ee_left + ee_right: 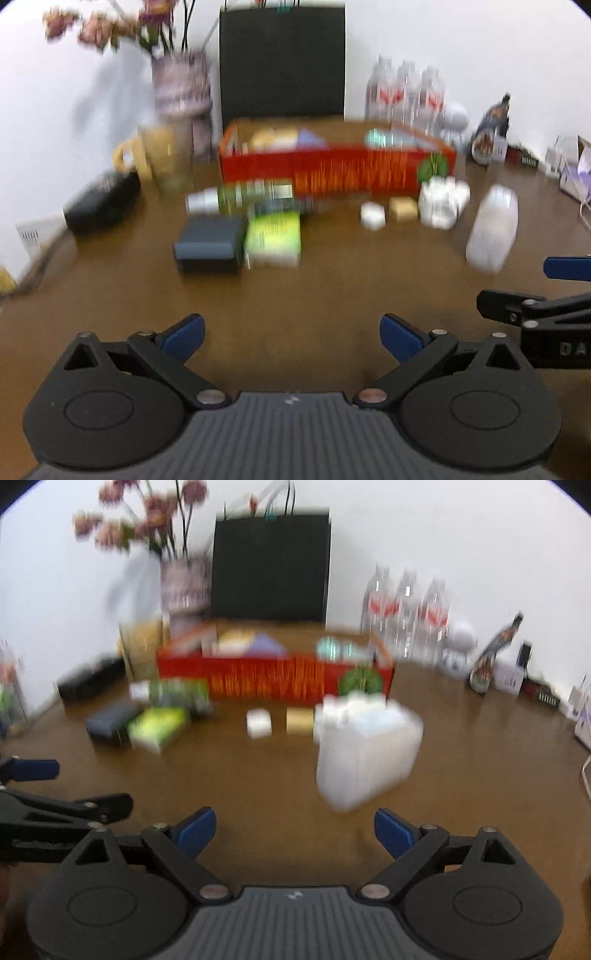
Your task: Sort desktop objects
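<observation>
Both views are motion-blurred. My left gripper [292, 338] is open over bare brown table, nothing between its blue pads. Ahead of it lie a dark grey box [210, 245], a green-and-white box [274, 238] and a green bottle [240, 195] on its side. My right gripper [294, 830] is open too, empty, with a translucent white container [365, 753] just ahead to the right. A small white cube [259, 722] and a tan cube [300, 720] sit further on. A red tray [273, 675] holding several items stands at the back. The right gripper's fingers [565, 267] show at the left view's right edge.
A black bag [282, 62] stands against the wall behind the tray, a vase of pink flowers [181, 88] and a yellow mug [147, 155] to its left. Three water bottles [406, 92], a white figure [456, 120] and a small potted plant [439, 192] are on the right.
</observation>
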Tool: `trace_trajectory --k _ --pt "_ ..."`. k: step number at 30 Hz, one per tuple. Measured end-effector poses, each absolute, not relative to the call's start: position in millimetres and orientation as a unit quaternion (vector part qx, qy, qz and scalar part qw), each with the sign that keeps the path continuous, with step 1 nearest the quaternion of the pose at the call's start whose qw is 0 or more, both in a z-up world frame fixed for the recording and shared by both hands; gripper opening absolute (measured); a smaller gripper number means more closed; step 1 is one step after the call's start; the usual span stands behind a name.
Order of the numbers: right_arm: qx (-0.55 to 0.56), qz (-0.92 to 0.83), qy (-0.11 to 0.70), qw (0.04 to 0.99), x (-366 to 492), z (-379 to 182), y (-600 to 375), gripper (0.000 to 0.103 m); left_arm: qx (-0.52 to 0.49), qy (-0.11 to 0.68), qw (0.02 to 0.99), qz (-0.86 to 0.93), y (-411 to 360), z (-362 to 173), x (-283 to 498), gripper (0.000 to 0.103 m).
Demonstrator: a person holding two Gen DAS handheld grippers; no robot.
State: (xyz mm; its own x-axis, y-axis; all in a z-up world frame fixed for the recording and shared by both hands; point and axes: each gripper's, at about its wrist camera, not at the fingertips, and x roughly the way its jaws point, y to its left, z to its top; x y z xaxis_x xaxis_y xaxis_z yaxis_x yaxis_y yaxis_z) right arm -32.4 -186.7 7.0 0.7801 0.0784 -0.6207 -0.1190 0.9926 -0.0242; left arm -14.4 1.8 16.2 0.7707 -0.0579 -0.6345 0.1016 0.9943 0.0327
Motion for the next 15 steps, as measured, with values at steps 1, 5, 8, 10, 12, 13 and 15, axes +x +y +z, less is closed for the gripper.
trace_trajectory --k 1,5,8,10,12,13,15 --pt "-0.026 0.049 0.33 0.942 -30 2 -188 0.092 0.034 0.34 0.939 -0.038 1 13 -14 0.103" --pt "-0.003 0.037 0.331 0.943 -24 -8 -191 0.093 0.038 0.336 0.94 -0.032 1 9 -11 0.103" --pt "-0.013 0.03 0.334 0.942 -20 -14 -186 0.093 0.03 0.341 0.939 -0.03 3 8 -7 0.103" --pt "-0.016 0.027 0.336 0.941 -19 -17 -185 0.095 0.024 0.343 0.939 -0.032 6 6 -8 0.103" --pt "-0.014 0.025 0.338 0.941 -19 -20 -186 0.102 0.021 0.343 0.939 -0.033 7 5 -9 0.103" --pt "-0.008 0.026 0.342 0.939 -18 -21 -187 0.103 0.02 0.343 0.938 -0.034 7 4 -9 0.103" --pt "0.0 0.027 0.345 0.938 -17 -22 -188 0.103 0.018 0.345 0.938 -0.037 7 4 -8 0.103"
